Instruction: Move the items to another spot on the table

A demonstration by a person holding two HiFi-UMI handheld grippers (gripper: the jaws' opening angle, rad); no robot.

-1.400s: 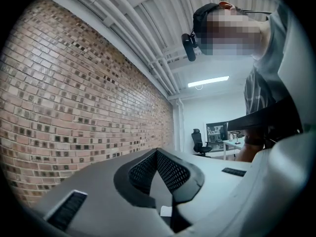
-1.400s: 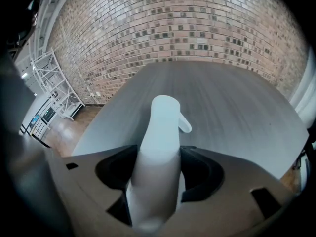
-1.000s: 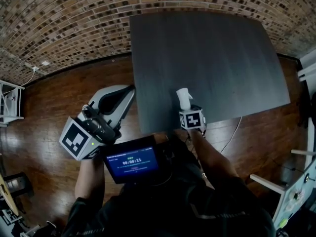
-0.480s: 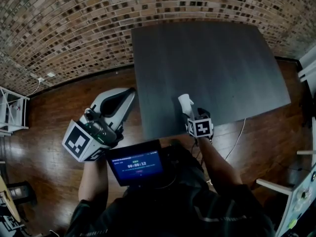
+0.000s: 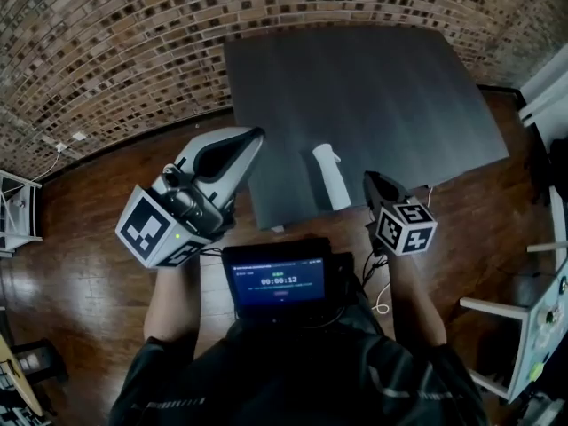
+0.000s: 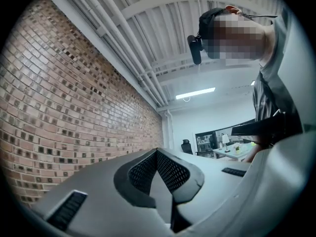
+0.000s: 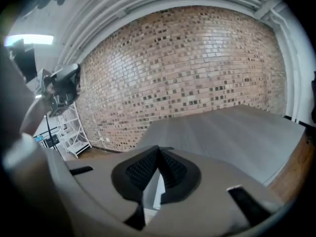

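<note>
A white spray bottle (image 5: 331, 177) is on the dark grey table (image 5: 373, 87), close to its front edge, spray head toward the far side; I cannot tell whether it stands or lies. My right gripper (image 5: 373, 180) hangs just right of the bottle, off the table's front edge, apart from it. Its jaws meet at the tip (image 7: 158, 150) with nothing held. My left gripper (image 5: 252, 137) floats left of the table over the floor, tips by the table's left edge. In the left gripper view it (image 6: 157, 153) points up at the brick wall and ceiling, shut and empty.
A tablet screen (image 5: 278, 282) sits at the person's chest between the arms. Wooden floor (image 5: 89, 238) surrounds the table, a brick wall (image 5: 133, 43) runs behind it. A white rack (image 5: 16, 204) stands far left, white furniture (image 5: 532, 327) at the right, a cable (image 5: 424, 204) by the table corner.
The right gripper was at the bottle's base, then let go and pulled back toward the person and to the right, jaws shut. The left gripper rose slightly toward the table edge.
</note>
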